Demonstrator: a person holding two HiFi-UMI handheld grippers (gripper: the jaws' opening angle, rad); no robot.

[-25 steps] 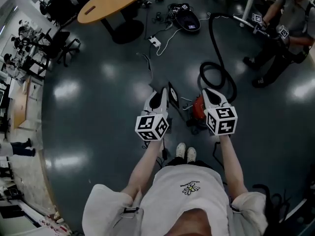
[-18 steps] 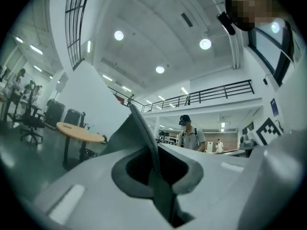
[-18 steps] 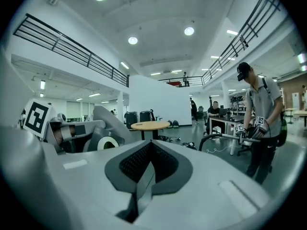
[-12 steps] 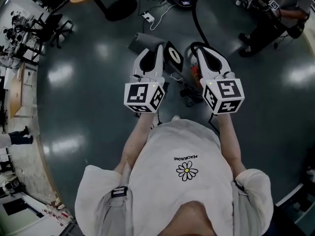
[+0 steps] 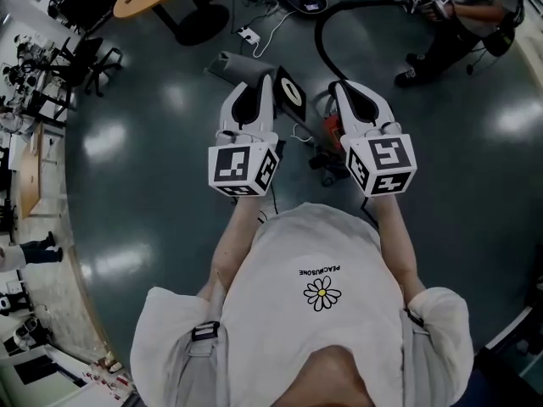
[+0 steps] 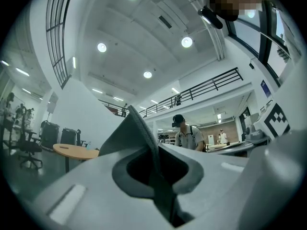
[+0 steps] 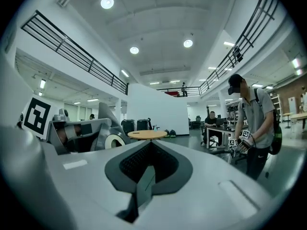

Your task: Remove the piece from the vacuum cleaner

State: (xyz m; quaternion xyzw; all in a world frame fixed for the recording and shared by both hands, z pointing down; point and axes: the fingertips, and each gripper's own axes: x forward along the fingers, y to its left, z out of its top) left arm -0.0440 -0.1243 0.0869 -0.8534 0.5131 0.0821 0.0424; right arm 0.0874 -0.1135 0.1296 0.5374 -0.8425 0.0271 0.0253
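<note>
The left tool [image 5: 265, 87] is clamped shut on the grey plastic vacuum piece with a black-and-white ring face [image 5: 231, 64]. The left gripper view shows that tool [image 6: 154, 176] with its jaws pressed onto a thin dark wall of the piece [image 6: 129, 133], which rises up and to the left past the jaw tips. The right tool [image 5: 342, 93] is closed with its jaws together, and the right gripper view [image 7: 144, 176] shows no object between them.

In the head view the piece sticks out ahead of the left tool, with its ring face turned towards the right tool. The small red vacuum cleaner [image 5: 331, 130] sits on the dark glossy floor [image 5: 153, 185] below the gap between the two tools, nearer the right one. The piece is apart from it. A black hose [image 5: 327, 32] curves away ahead of the right tool to a second person [image 5: 475, 7], who stands well beyond it.

A second ago both tools hung low over the red cleaner, just ahead of the wearer's shoes, and the piece stood beside the machine. Half a second ago the piece was already up and clear. Since then the tools have changed little.
</note>
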